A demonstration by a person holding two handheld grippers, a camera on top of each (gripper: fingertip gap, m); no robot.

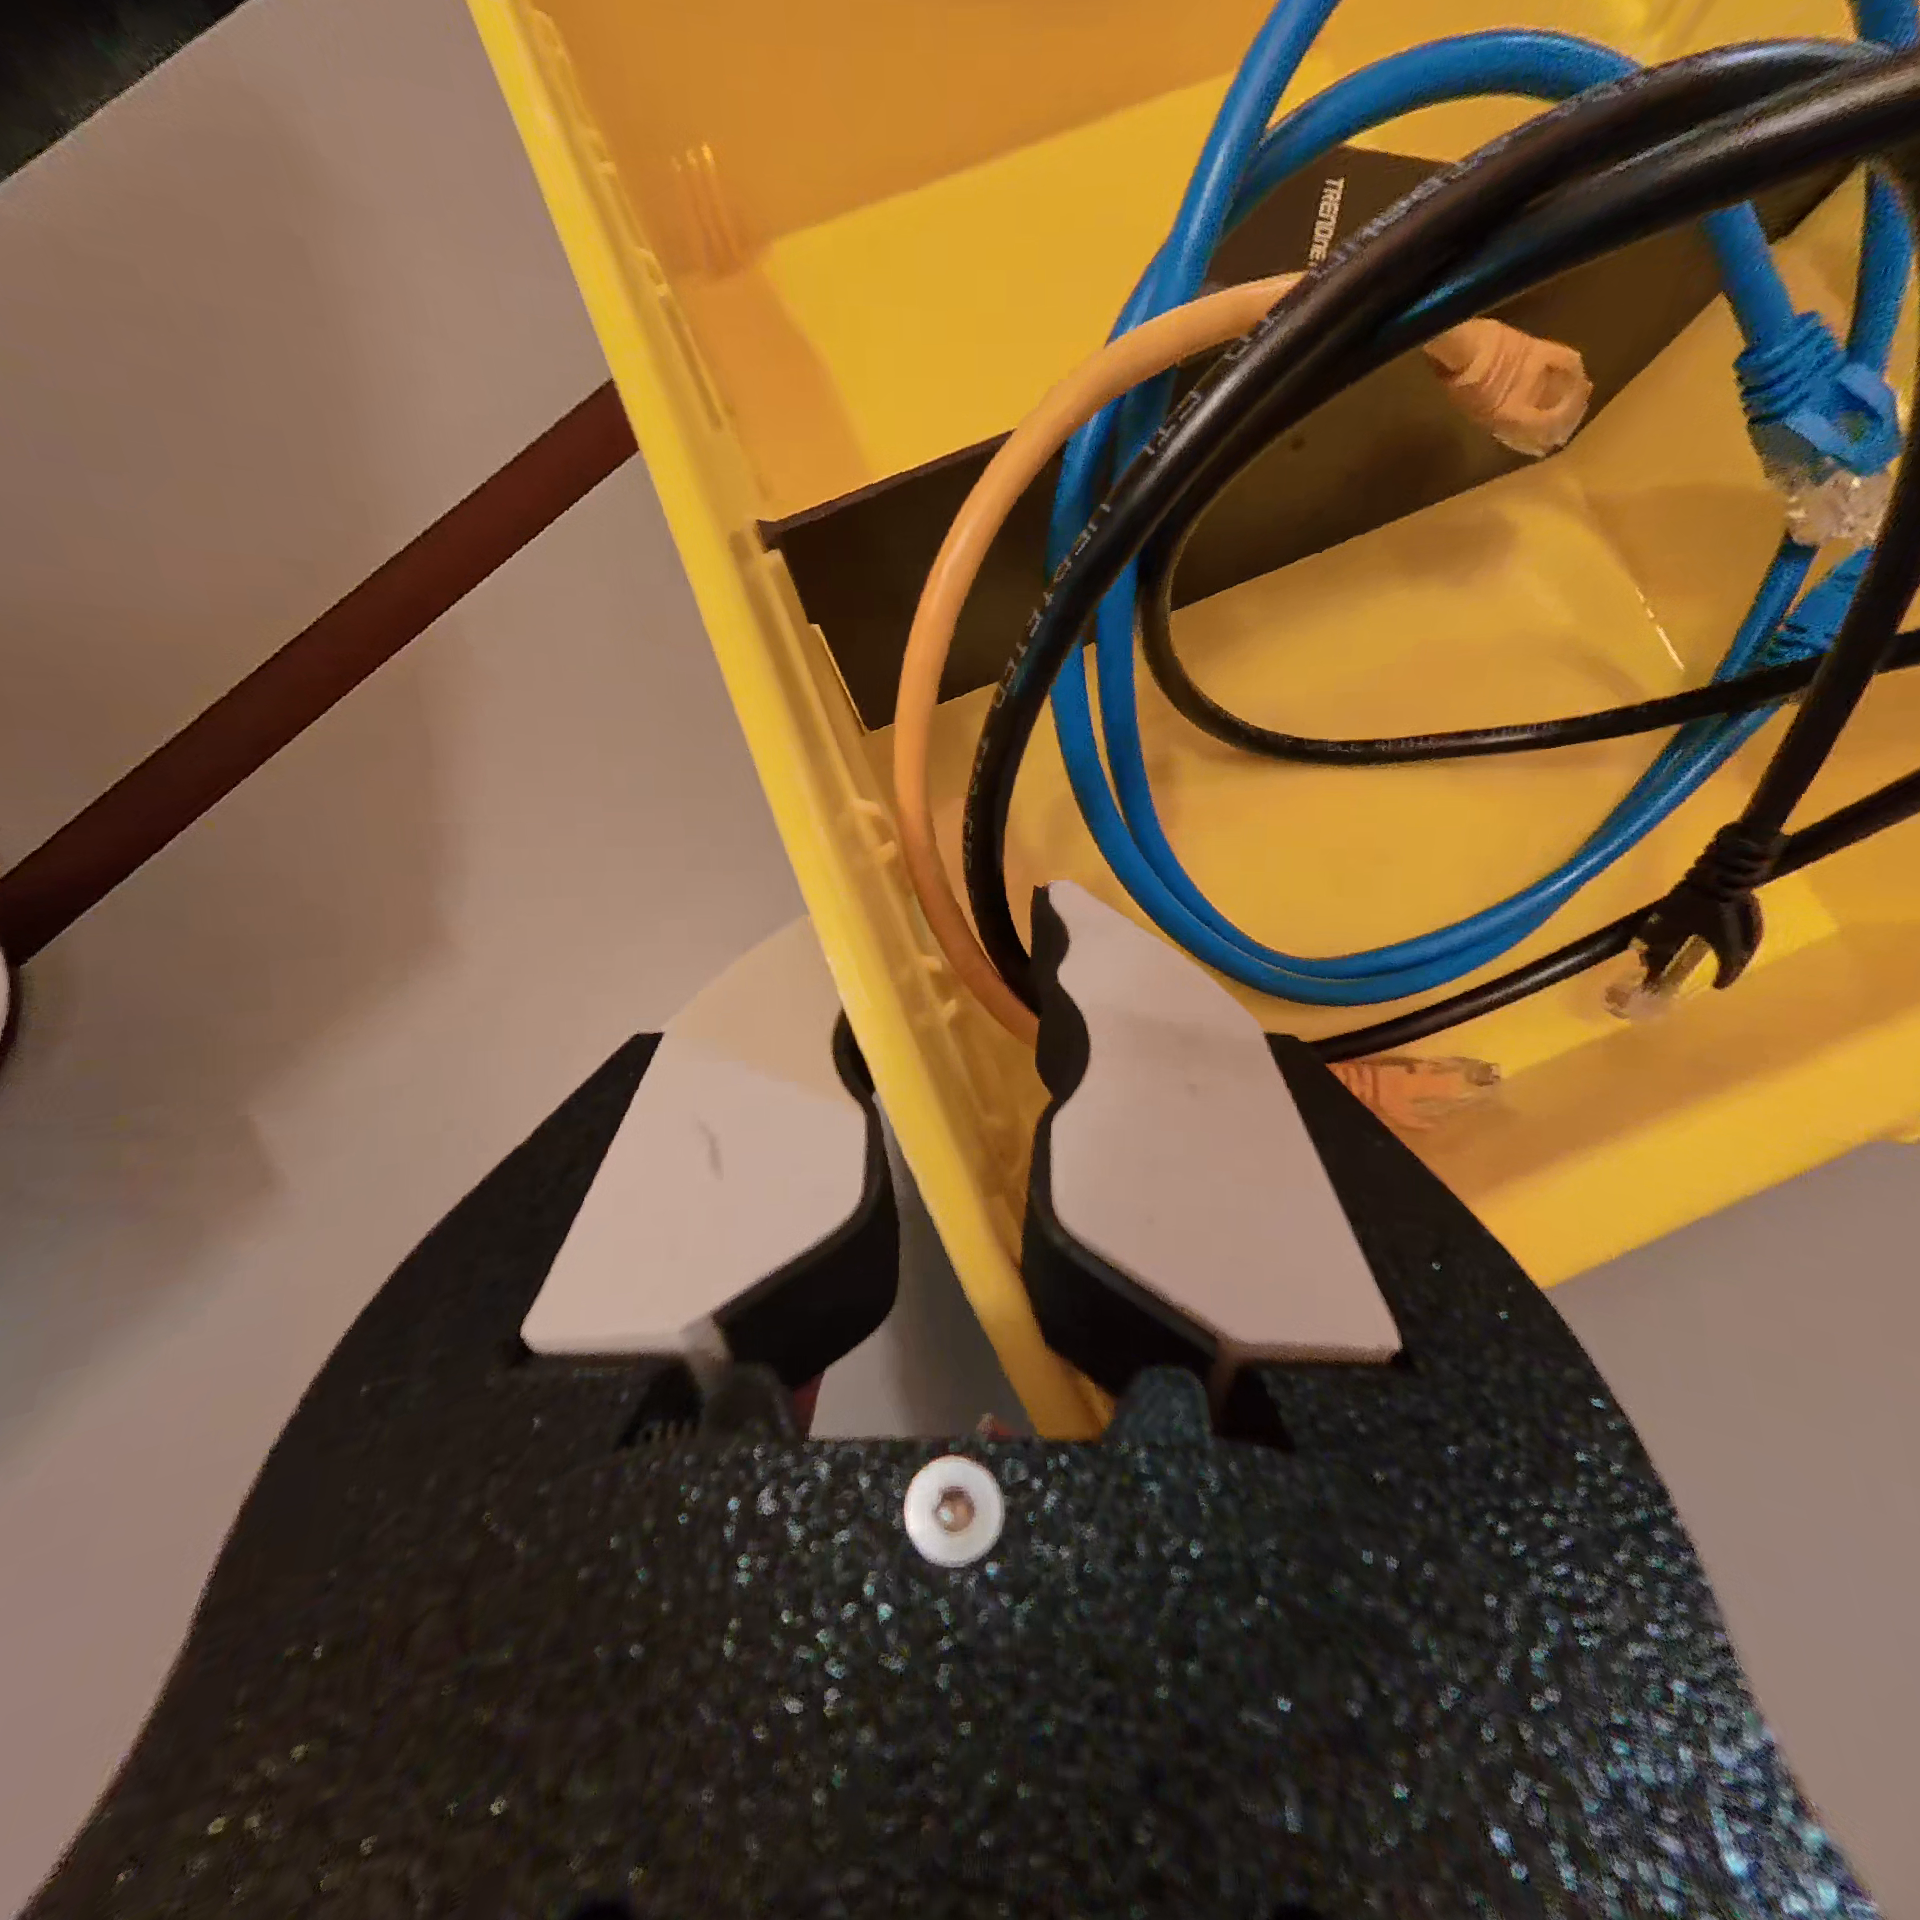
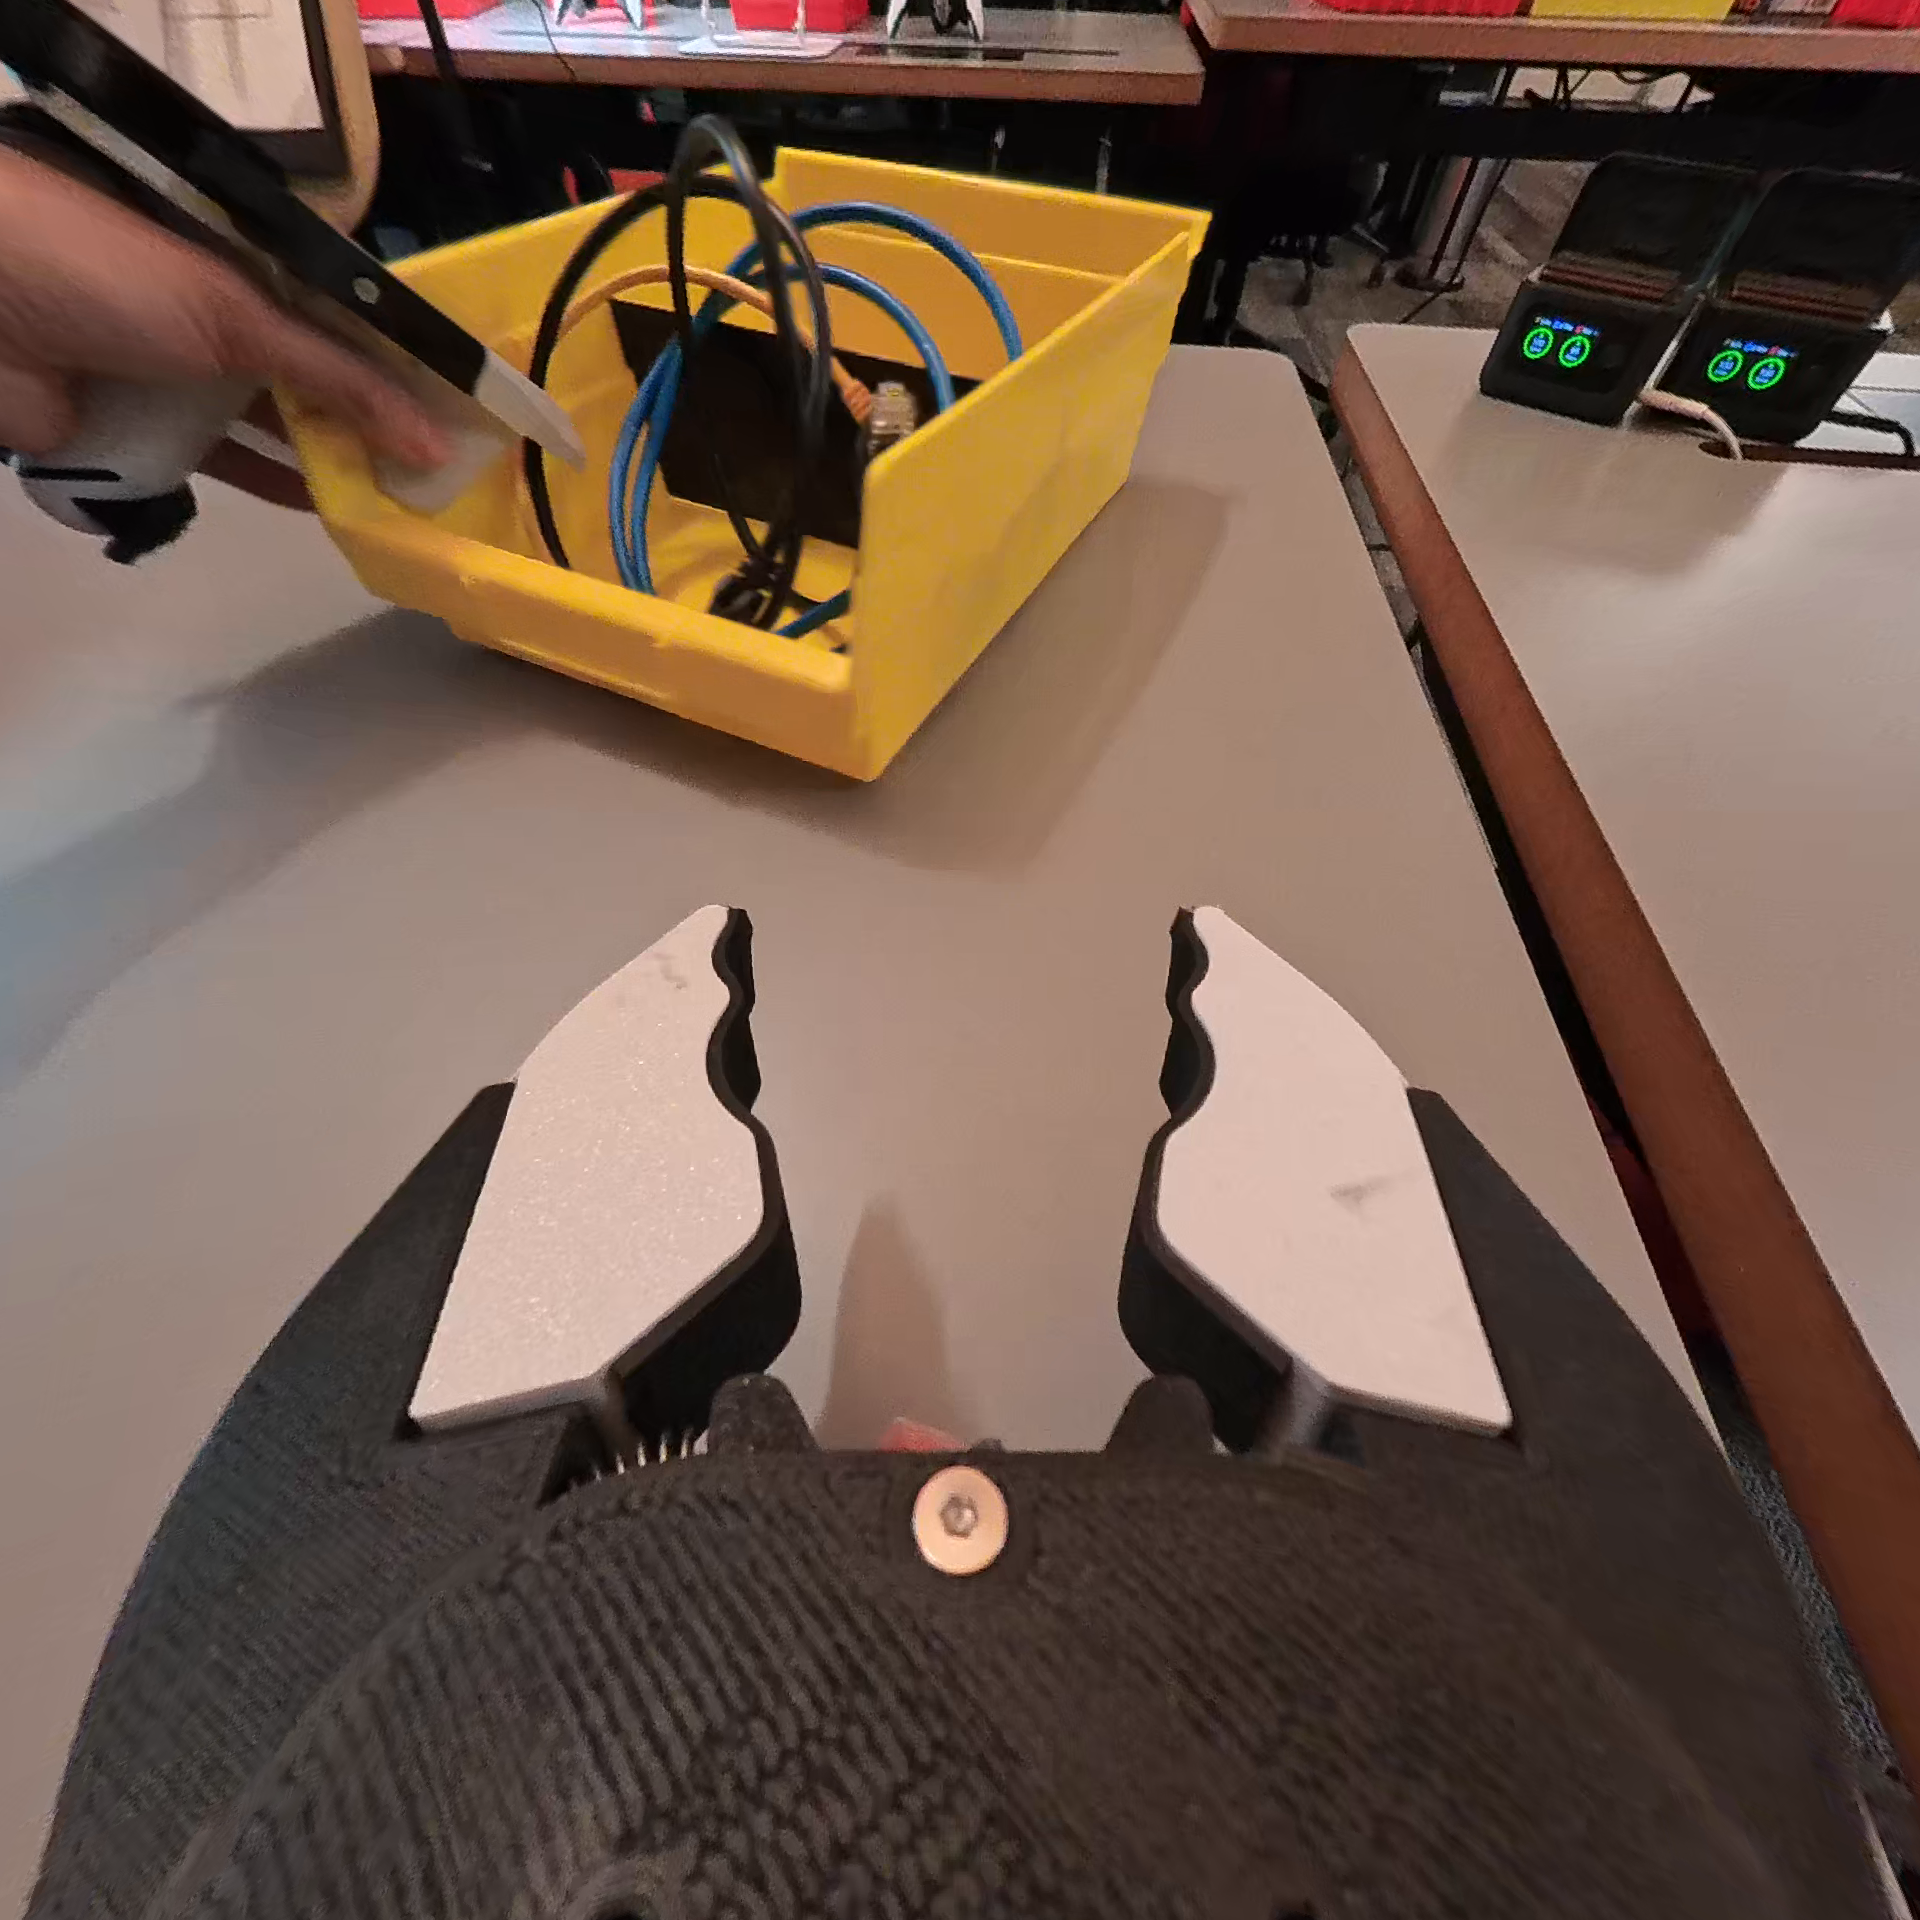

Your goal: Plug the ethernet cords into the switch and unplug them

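A yellow bin (image 2: 987, 561) stands on the grey table (image 2: 520, 935). It holds the black switch (image 2: 748, 436) and a tangle of blue, black and orange ethernet cords. My left gripper (image 1: 945, 977) is shut on the bin's near side wall (image 1: 665, 312), one finger outside and one inside. In the left wrist view the switch (image 1: 1299, 478) lies under the blue cords (image 1: 1143, 831), with loose plugs in tan (image 1: 1507, 400), blue (image 1: 1818, 436) and black (image 1: 1683, 945). No cord looks plugged in. My right gripper (image 2: 961, 935) is open and empty above the table, short of the bin.
A hand (image 2: 156, 312) holds the left gripper (image 2: 499, 426) at the bin's left wall. A second table (image 2: 1714, 675) stands to the right across a narrow gap, with two black devices with lit green displays (image 2: 1662, 343). More tables stand behind. Left tips to right tips: about 30 cm.
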